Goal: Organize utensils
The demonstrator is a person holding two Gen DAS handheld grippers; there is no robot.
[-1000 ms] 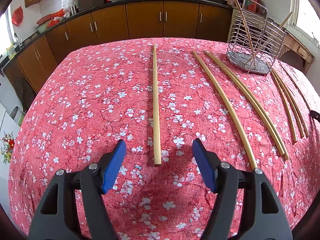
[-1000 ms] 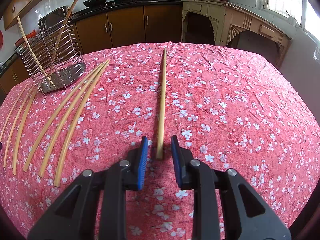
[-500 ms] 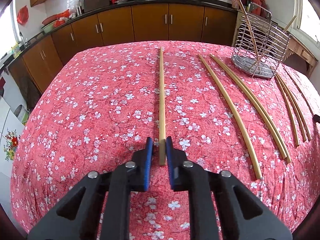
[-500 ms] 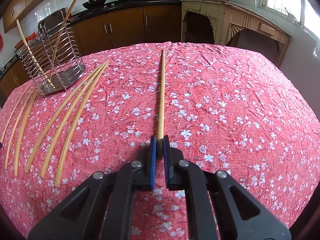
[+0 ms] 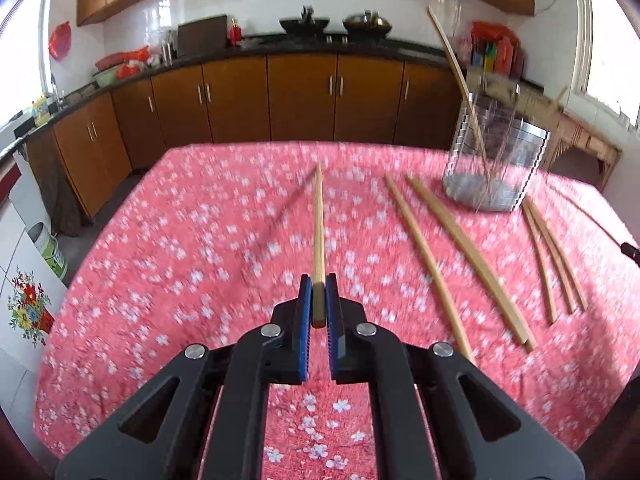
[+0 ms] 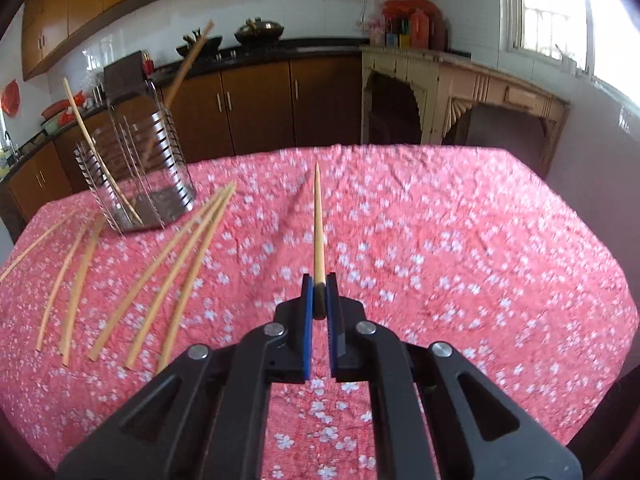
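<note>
A chopstick (image 5: 318,224) is clamped at its near end by the left gripper (image 5: 318,300), lifted above the cloth (image 5: 192,264), its shadow cast to the left. A second chopstick (image 6: 318,224) is pinched the same way by the right gripper (image 6: 318,298), also raised. Loose chopsticks (image 5: 460,252) are left lying on the cloth near the wire holder (image 5: 496,156), with more seen in the right view (image 6: 160,280). Two sticks are stood leaning in the holder (image 6: 136,168). Both views are motion-blurred.
</note>
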